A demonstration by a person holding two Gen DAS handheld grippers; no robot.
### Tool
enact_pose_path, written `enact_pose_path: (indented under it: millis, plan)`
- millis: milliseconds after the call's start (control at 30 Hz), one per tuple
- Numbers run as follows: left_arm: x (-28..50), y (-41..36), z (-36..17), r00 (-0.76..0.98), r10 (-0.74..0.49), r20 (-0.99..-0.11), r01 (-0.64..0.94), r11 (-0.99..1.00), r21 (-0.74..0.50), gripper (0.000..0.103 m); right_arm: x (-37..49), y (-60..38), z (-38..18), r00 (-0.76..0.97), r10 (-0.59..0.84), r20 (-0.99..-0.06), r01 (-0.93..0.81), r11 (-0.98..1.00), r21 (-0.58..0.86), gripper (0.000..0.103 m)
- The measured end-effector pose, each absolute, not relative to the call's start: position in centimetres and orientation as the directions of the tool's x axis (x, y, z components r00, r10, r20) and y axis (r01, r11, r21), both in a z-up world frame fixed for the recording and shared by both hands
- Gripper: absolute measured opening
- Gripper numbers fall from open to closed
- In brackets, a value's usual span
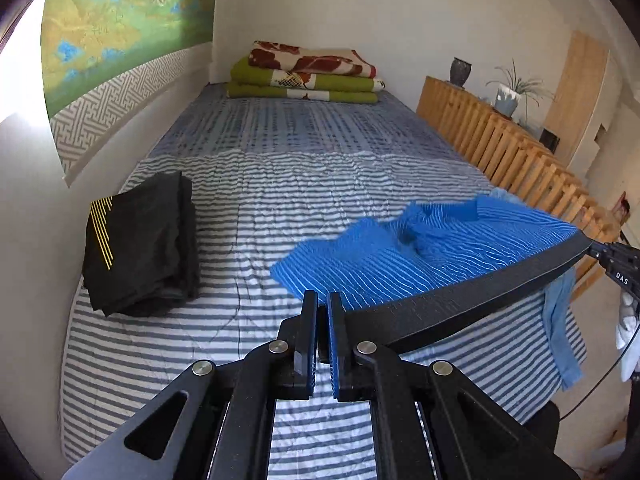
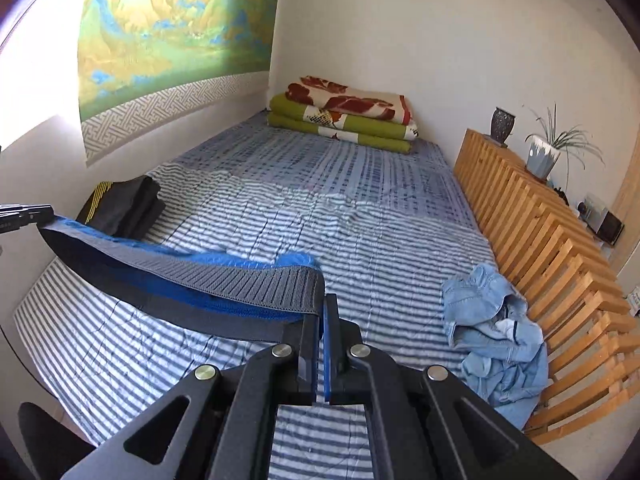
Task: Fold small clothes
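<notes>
A: Where are the blue striped shorts (image 1: 404, 256)?
B: Off the bed, stretched between both grippers. The ribbed dark grey waistband (image 2: 192, 284) runs taut from one to the other; the blue knit with thin white stripes hangs beyond the fingers.
A: And the fingers?
B: The left gripper (image 1: 323, 300) has its fingers pressed nearly together, pinching one end of the waistband. The right gripper (image 2: 322, 304) is clamped on the other end the same way.
A: Anything else lying around?
B: Left of the left fingers, a folded black garment (image 1: 140, 244) with yellow diagonal lines, in a squared stack. Right of the right fingers, a crumpled pale denim piece (image 2: 496, 332) beside the slatted wooden rail (image 2: 560, 240). All on the striped, crinkled bedsheet (image 1: 280, 200).
A: Containers?
B: A dark vase (image 2: 502, 126) and a potted plant (image 2: 544, 156) top the rail; the vase's contents cannot be seen. Folded blankets (image 1: 308, 76) lie far ahead.
</notes>
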State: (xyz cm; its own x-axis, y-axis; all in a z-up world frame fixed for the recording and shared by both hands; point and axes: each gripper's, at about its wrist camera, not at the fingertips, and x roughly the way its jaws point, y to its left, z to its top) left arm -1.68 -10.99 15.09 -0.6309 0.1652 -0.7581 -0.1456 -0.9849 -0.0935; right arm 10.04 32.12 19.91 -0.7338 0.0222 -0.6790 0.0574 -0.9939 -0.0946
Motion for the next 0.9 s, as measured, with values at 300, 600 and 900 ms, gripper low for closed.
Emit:
enact_pose_path:
  millis: [300,600,900]
  plan:
    - [2.9,-7.7,-4.3,-0.321,0.199,-0.926,-0.162,-0.975,-0.154,0.008,15.8,32.2,-2.2,-0.476,0.005,-0.879,-0.001,-1.000,-0.005,0.001]
    - [5.7,-10.0,-2.5,-0.391,0.205,-0.897,-0.129,-0.977,-0.167,0.012,19.0,34.0,-7.0,-0.345,-0.034,-0.938,0.084,-0.996,0.005,0.018]
    - [2.3,-4.1,-2.9,-0.445,0.250,-0.860,-0.226,-0.960,-0.163,0.017,13.1,34.9,-0.7,-0.469,-0.163,-0.868,0.078,-0.987,0.143,0.019]
